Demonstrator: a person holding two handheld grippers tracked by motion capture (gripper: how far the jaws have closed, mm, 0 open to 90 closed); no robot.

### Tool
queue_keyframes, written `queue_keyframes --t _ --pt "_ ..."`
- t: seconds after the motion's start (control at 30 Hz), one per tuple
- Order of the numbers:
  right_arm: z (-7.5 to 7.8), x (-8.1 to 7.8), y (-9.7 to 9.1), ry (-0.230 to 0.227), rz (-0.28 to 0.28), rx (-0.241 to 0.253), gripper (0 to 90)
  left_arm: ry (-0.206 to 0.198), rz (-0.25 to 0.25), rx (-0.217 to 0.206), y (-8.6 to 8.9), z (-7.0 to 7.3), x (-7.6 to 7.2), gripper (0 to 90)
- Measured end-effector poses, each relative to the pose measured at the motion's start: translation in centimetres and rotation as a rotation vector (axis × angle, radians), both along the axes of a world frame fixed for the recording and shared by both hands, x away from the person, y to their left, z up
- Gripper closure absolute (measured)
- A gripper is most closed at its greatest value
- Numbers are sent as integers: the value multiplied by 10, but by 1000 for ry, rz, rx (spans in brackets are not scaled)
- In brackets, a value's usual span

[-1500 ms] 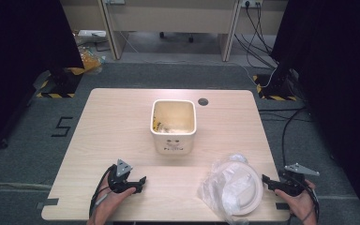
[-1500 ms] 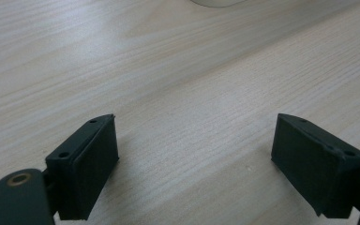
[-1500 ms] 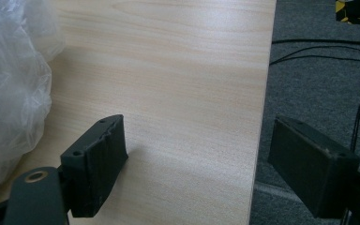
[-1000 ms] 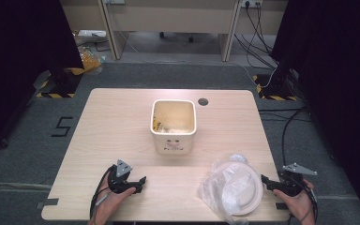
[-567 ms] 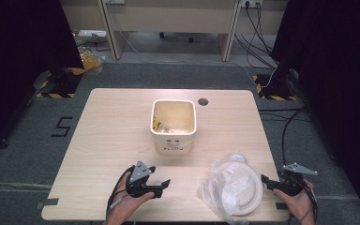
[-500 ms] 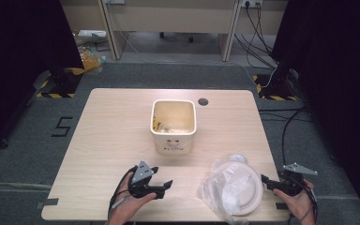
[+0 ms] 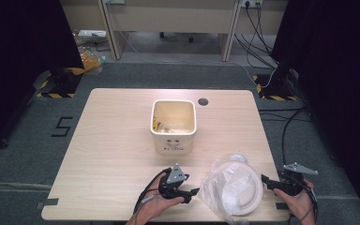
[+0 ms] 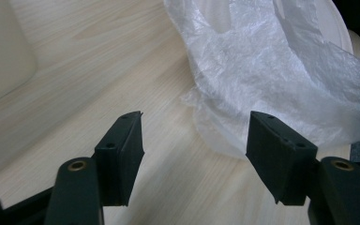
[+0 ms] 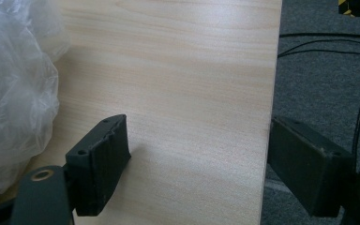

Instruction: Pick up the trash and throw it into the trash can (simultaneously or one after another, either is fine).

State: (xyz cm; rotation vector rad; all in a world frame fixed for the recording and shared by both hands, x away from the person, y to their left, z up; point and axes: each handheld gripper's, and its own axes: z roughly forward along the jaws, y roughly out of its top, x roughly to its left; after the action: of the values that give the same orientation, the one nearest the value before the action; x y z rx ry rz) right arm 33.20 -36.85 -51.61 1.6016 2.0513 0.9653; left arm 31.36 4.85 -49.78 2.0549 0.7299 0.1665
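Note:
A crumpled clear plastic bag [image 7: 215, 185] lies at the table's front right with a white round dish [image 7: 239, 185] in it. My left gripper [image 7: 193, 194] sits just left of the bag and points at it. In the left gripper view its jaws [image 8: 194, 122] stand open and have just been closing. The bag's near edge [image 8: 262, 61] lies ahead of the gap, with no pad pressing on it. My right gripper [image 7: 266, 182] rests at the table's right front edge, beside the dish. Its jaws [image 9: 197, 122] are open over bare wood, with the bag [image 9: 14, 84] off to their left.
A cream square bin [image 7: 173, 124] with some scraps inside stands in the middle of the wooden table [image 7: 112, 140]. A cable hole [image 7: 203, 101] lies behind it. The table's right edge [image 9: 272, 93] runs close to the right gripper, with cables on the floor beyond.
The left hand has carried its gripper to the right along the front of the table, up to the bag. The right gripper, bag and bin have stayed put.

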Motion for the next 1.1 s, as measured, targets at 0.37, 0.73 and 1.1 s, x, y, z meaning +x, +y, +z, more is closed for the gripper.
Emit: queue_keyframes --t 0.37,0.73,1.1 --pt "0 1 -1 7 1 11 214 52 -31 -22 -30 -10 13 258" --pt "0 2 -1 6 5 13 212 2 -82 67 -47 -19 8 636" --pt "-1 2 -2 6 10 17 214 -50 -100 38 -36 4 3 875"
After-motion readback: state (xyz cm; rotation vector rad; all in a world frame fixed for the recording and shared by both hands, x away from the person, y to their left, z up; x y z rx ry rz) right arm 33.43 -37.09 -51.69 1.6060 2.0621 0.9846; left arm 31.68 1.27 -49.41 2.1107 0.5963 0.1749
